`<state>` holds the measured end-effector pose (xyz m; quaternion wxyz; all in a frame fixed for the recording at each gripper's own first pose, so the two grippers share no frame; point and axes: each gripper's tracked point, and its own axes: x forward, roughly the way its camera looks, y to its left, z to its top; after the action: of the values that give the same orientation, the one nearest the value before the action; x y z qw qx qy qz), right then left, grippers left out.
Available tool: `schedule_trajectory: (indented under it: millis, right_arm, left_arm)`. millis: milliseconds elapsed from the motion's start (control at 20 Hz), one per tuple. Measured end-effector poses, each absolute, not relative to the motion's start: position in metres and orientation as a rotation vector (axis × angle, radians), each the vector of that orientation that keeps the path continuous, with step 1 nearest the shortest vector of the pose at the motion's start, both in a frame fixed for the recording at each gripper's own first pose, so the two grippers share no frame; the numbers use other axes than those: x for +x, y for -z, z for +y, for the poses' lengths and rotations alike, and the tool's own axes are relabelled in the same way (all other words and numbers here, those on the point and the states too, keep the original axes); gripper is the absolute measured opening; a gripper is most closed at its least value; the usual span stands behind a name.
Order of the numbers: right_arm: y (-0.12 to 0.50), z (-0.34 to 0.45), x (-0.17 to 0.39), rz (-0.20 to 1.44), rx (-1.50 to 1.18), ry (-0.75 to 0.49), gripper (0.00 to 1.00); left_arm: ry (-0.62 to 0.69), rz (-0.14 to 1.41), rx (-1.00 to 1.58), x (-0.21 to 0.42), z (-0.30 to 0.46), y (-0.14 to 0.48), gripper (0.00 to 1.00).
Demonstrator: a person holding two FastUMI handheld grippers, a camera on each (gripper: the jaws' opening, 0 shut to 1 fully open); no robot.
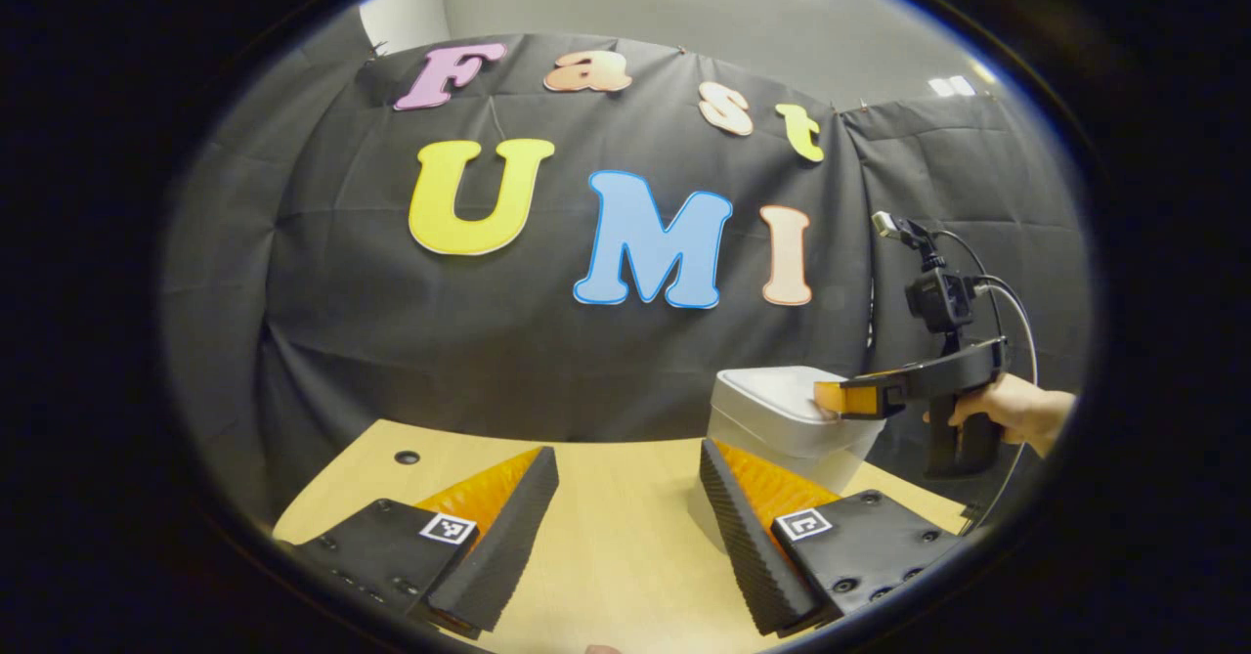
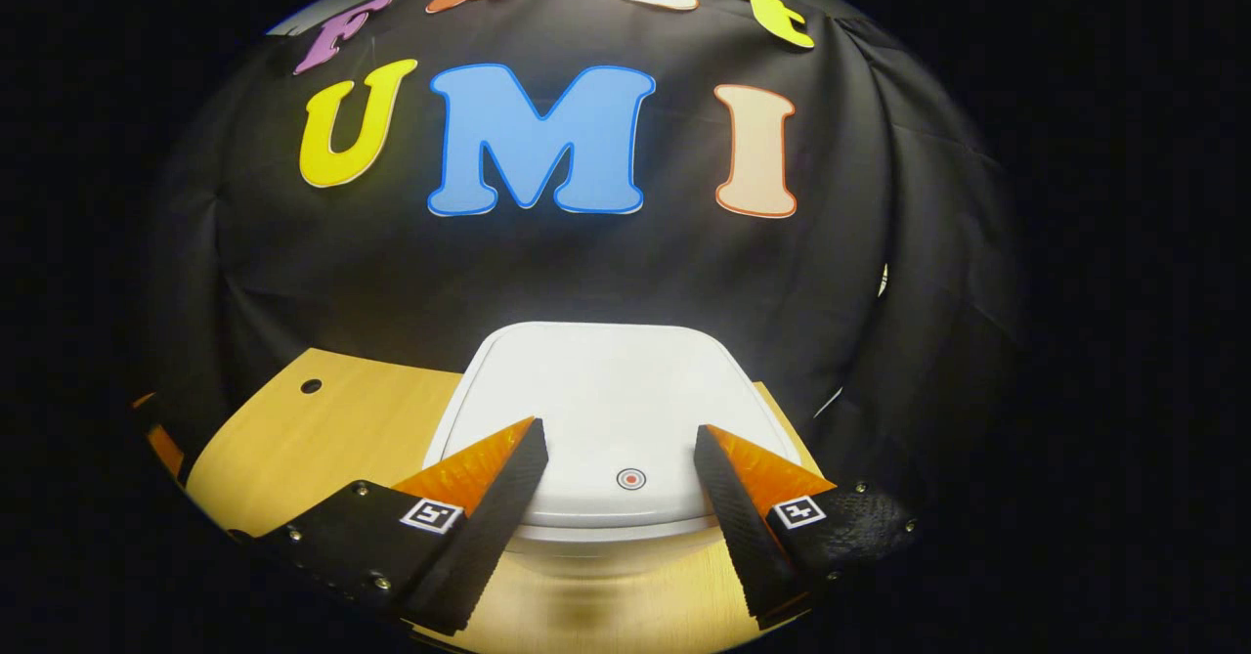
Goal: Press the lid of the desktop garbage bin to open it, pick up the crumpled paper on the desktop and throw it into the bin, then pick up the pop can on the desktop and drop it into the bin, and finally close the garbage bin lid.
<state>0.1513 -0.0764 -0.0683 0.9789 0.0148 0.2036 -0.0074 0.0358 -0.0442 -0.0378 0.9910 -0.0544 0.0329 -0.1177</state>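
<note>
Near the table's far right edge stands the white garbage bin [image 2: 606,410], squarish with rounded corners, its smooth lid [image 2: 611,395] shut and bearing a small round red button [image 2: 631,479]. Over that lid hovers the right gripper [image 2: 621,468], jaws wide with nothing between them, a hand [image 1: 1012,410] gripping its handle. The left gripper [image 1: 625,498] hangs wide open over bare pale wooden table [image 1: 625,537], whose far left corner has a small dark hole [image 1: 407,457].

Left gripper view. We held the left gripper [image 1: 625,498] above the wooden bench [image 1: 625,556], its two fingers [image 1: 508,527] spread apart with bare bench between them. To the right stood the white garbage bin [image 1: 782,419], lid down, near the bench's far edge. Our hand [image 1: 1016,410] held the right gripper [image 1: 841,398] level, its tips over the lid's right side.
</note>
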Motion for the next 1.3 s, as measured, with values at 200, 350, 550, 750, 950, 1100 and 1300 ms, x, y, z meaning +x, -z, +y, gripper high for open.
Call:
schedule_trajectory:
  millis: [200, 350, 550, 750, 950, 1100, 1300]
  right_arm:
    - [0.064, -0.077, 0.152, 0.371, 0.065, 0.023, 0.99]
    - [0.058, -0.077, 0.153, 0.358, 0.086, 0.022, 0.98]
    - [0.057, -0.078, 0.153, 0.352, 0.085, 0.036, 0.98]
    - [0.056, -0.078, 0.151, 0.348, 0.082, 0.032, 0.98]
    - [0.053, -0.080, 0.150, 0.335, 0.069, 0.030, 0.97]
    - [0.042, -0.080, 0.146, 0.293, 0.074, 0.019, 0.98]
    - [0.025, -0.079, 0.134, 0.228, 0.081, 0.005, 0.97]
  left_arm:
    - [0.225, 0.058, -0.110, 0.035, -0.041, 0.035, 0.96]
    - [0.211, 0.049, -0.102, 0.031, -0.040, 0.032, 0.96]
    - [0.185, 0.044, -0.101, 0.027, -0.036, 0.029, 0.96]
    - [0.158, 0.038, -0.094, 0.022, -0.033, 0.026, 0.96]
    - [0.136, 0.039, -0.095, 0.021, -0.032, 0.025, 0.96]
    - [0.123, 0.036, -0.087, 0.019, -0.031, 0.025, 0.96]
    - [0.106, 0.035, -0.083, 0.021, -0.035, 0.021, 0.96]
